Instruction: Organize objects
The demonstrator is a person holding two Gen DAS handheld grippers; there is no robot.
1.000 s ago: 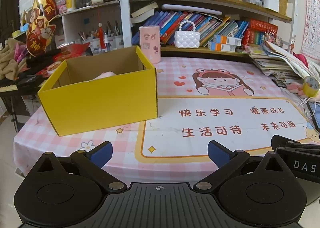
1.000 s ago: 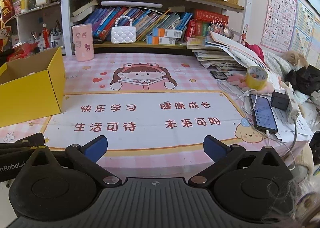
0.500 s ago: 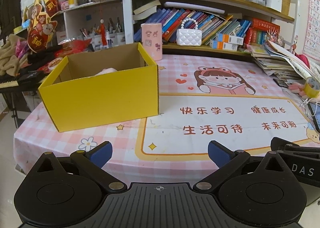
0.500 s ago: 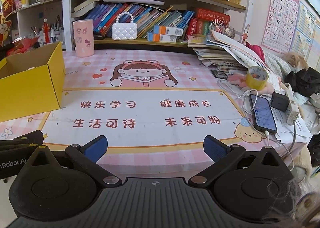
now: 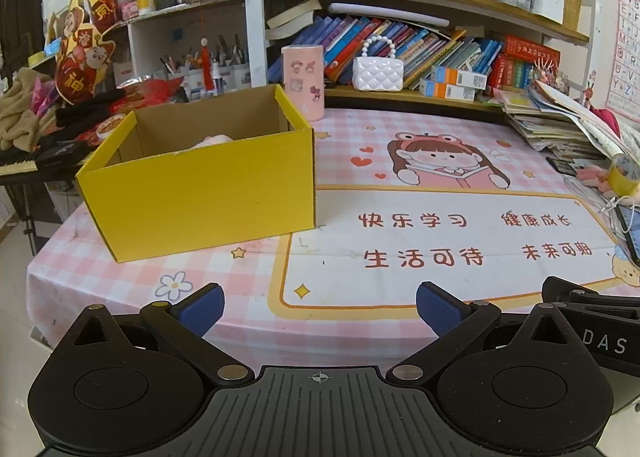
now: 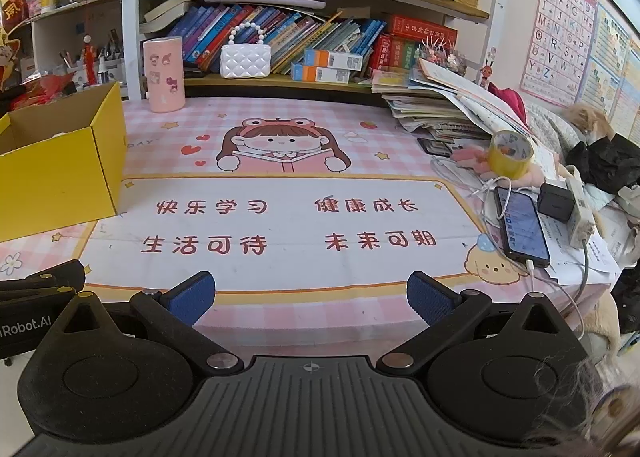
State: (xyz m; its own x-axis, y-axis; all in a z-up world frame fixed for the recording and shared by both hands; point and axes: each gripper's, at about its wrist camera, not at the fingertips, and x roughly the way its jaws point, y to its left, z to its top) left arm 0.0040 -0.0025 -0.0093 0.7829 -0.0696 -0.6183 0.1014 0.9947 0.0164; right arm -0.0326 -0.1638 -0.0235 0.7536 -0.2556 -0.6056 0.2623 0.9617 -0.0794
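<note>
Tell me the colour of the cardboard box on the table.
Yellow outside, plain brown inside; the box shows best in the left wrist view.

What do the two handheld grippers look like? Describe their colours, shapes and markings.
Both match: a black ribbed body, two round black discs at the sides, silver pivot pins, and angled black arms ending in blue textured pads. The left gripper has blue pads; the right gripper shows "DAS" lettering in the left view, while the left's side reads "Robot.AI" in the right view.
</note>
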